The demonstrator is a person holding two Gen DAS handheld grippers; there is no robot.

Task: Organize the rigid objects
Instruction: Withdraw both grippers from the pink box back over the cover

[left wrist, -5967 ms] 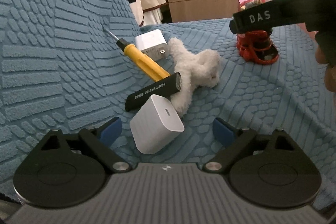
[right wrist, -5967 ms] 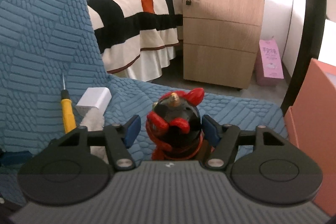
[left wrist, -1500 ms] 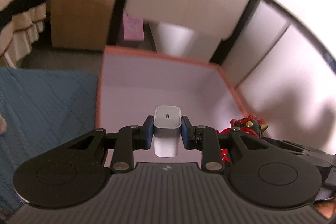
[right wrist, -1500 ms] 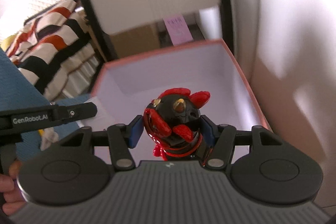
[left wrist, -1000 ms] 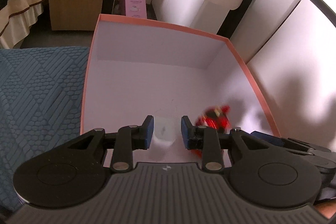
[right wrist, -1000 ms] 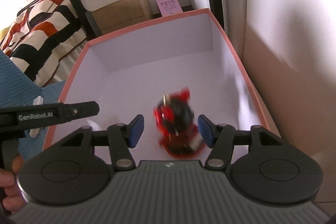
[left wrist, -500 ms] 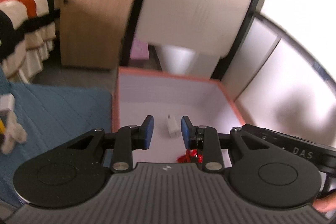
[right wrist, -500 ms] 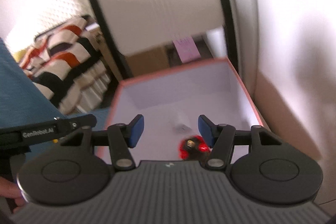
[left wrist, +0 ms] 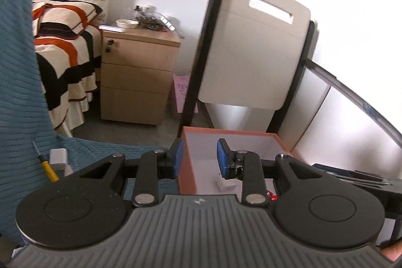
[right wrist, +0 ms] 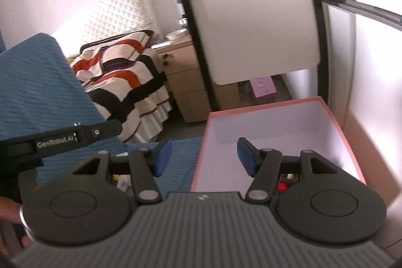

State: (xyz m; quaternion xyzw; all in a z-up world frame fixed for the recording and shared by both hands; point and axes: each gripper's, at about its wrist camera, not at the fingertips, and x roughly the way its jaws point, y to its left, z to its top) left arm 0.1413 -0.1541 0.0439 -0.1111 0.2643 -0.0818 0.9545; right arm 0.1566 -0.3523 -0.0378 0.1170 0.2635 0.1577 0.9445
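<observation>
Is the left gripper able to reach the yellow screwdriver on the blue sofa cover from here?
Probably yes. The left gripper is open and holds nothing, and the yellow screwdriver lies uncovered on the blue sofa cover to its left, beside a white charger.

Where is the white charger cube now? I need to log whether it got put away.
In the left wrist view, the white charger cube lies on the floor of the pink box, just below the left claw, near a red figurine.

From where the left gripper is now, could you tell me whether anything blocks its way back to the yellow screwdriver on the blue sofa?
Nothing visible does. The left gripper is open and empty, and the yellow screwdriver lies exposed on the blue sofa, with a white charger beside it rather than across the approach.
</observation>
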